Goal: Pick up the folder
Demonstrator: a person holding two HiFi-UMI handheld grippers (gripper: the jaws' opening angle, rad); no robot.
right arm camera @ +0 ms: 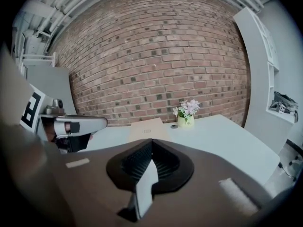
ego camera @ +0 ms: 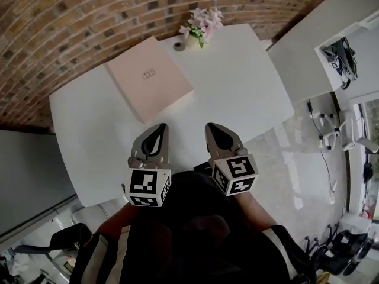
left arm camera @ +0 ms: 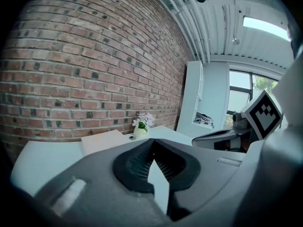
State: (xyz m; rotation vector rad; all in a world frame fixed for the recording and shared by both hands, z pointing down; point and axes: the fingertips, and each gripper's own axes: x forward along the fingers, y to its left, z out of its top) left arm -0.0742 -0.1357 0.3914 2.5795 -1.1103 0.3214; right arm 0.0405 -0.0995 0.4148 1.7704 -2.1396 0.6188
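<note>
A pale pink folder (ego camera: 149,78) lies flat on the white table (ego camera: 249,93), toward its far left, near the brick wall. The same folder shows in the left gripper view (left arm camera: 102,140) and in the right gripper view (right arm camera: 147,129). My left gripper (ego camera: 157,129) and right gripper (ego camera: 214,128) hover side by side over the table's near edge, both short of the folder. Both are shut with nothing between their jaws. In its own view the left gripper (left arm camera: 152,144) points past the folder's right; the right gripper (right arm camera: 151,143) points toward the folder.
A small vase of pink flowers (ego camera: 201,25) and a small round object (ego camera: 179,46) stand at the table's far edge, right of the folder. A brick wall (ego camera: 71,22) runs behind the table. White shelves (ego camera: 343,52) and chairs (ego camera: 343,132) stand to the right.
</note>
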